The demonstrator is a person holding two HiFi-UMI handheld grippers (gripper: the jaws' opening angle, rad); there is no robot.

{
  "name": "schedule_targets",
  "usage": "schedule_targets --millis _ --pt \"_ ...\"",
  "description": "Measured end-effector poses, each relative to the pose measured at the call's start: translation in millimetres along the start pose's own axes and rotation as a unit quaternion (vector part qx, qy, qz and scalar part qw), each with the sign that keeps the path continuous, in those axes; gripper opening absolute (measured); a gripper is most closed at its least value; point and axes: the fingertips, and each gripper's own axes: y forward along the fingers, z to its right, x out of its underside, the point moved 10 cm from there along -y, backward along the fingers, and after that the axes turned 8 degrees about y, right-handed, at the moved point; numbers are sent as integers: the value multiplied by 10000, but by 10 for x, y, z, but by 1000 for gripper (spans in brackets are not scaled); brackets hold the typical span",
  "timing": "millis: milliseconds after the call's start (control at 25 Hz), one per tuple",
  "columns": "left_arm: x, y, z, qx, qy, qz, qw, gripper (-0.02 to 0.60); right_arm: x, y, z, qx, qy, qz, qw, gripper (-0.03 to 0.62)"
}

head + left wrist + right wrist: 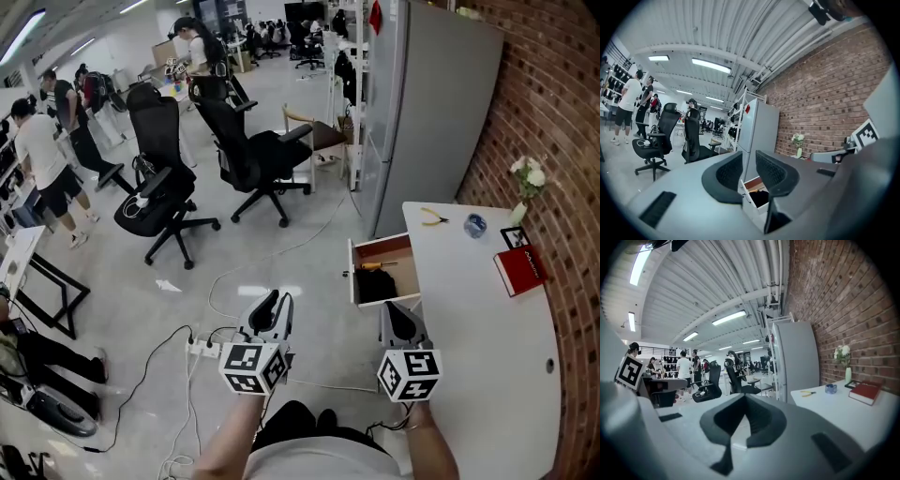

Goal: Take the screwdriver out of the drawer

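Observation:
The wooden drawer (pixel 379 270) stands pulled out from the left side of the white table (pixel 478 366). Inside it lies the screwdriver (pixel 379 266) with an orange-yellow handle, beside something dark. My left gripper (pixel 278 302) hangs over the floor, left of and nearer than the drawer, open with nothing between its fingers. In the left gripper view the open drawer (pixel 757 190) shows through the gap of that gripper (pixel 749 158). My right gripper (pixel 398 311) hovers just in front of the drawer at the table's edge. Its jaws (pixel 746 398) meet at the tips and hold nothing.
On the table lie yellow pliers (pixel 433 217), a blue roll (pixel 475 225), a red book (pixel 518 269) and a flower vase (pixel 525 186). A tall grey cabinet (pixel 422 112) stands behind the table. Black office chairs (pixel 164 187), a power strip (pixel 202 348) with cables and several people occupy the floor at left.

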Motion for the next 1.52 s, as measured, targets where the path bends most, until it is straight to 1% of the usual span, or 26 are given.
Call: schedule_targets --millis 160,240,400,520,760,1000,1160,1280,1520 --pt "45 76 39 3 -23 -69 10000 114 -6 8 77 45 76 21 10000 2" --pt "64 115 52 23 -64 -133 9999 141 -17 23 96 38 92 33 9999 2" --pt "82 251 6 39 -30 -206 9998 151 -46 123 127 60 169 90 9998 2" --pt "137 457 -74 60 -103 -245 9996 152 -54 300 190 106 173 81 9998 2" --pt "264 1040 -388 132 -169 -380 9990 150 -113 853 297 258 123 0 9996 2" --pt "304 1772 -824 239 -287 -479 9982 158 -242 1595 408 458 188 -110 9987 2" --pt "272 2224 -1052 402 -289 -508 9975 160 -320 1981 461 634 186 -156 9977 2" --pt "247 2536 -1182 540 -301 -547 9966 158 -396 2198 514 856 212 -141 9960 2" --pt "237 3111 -1373 1029 -273 -592 9925 158 -516 2505 574 1337 284 -16 9906 2"
